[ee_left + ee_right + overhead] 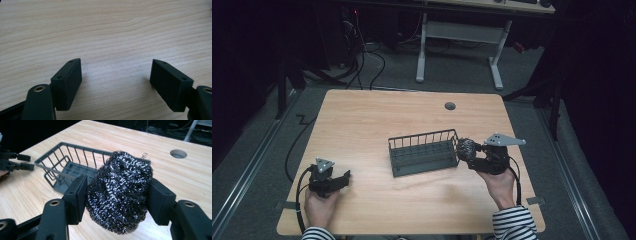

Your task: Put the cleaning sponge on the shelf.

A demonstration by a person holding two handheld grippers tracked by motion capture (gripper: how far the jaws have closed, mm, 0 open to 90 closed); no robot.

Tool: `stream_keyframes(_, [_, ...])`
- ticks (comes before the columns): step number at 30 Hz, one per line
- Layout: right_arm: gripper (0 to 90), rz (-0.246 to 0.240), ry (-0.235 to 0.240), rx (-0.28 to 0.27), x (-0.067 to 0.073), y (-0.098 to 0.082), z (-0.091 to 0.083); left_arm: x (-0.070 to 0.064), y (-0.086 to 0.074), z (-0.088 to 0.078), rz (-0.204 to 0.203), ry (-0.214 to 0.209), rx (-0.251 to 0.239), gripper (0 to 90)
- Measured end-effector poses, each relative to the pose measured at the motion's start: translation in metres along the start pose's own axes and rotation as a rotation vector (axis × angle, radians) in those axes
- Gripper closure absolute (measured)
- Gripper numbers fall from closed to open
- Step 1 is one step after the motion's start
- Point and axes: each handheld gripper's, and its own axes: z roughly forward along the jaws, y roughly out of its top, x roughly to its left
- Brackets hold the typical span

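The right gripper has its jaws clamped on the steel scourer, held just beside the wire basket's right end; placing it inside seems left. The left gripper, well left of the basket, has its jaws apart and holds nothing above the tabletop.

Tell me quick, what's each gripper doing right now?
Left gripper: open, nothing between its jaws, over bare table.
Right gripper: shut on the steel wool scrubber, beside the grey basket.
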Motion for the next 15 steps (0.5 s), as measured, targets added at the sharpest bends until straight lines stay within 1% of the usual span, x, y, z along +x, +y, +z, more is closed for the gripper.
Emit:
stream_keyframes(5, [39.7, -0.007, 0.004, -0.001, 0.002, 0.011, 0.006, 0.000, 0.000, 0.000, -0.002, -0.002, 0.000, 25.8])
stream_keyframes(7, [39.7, -0.016, 0.006, 0.008, 0.003, 0.020, 0.014, 0.000, 0.000, 0.000, -0.001, -0.001, -0.001, 25.8])
stream_keyframes(9, [39.7, -0.017, 0.006, 0.011, 0.003, 0.022, 0.017, 0.000, 0.000, 0.000, -0.003, -0.003, -0.001, 25.8])
stream_keyframes(11, [39.7, -0.023, 0.004, 0.020, 0.004, 0.027, 0.023, 0.001, 0.000, 0.000, -0.005, -0.006, -0.001, 25.8])
stream_keyframes(14, [39.5, -0.026, 0.025, 0.026, 0.008, 0.034, 0.035, 0.001, 0.000, 0.000, -0.004, -0.005, -0.001, 25.7])
stream_keyframes(15, [39.5, -0.026, 0.025, 0.026, 0.008, 0.034, 0.035, 0.000, 0.000, 0.000, -0.002, -0.004, 0.001, 25.7])
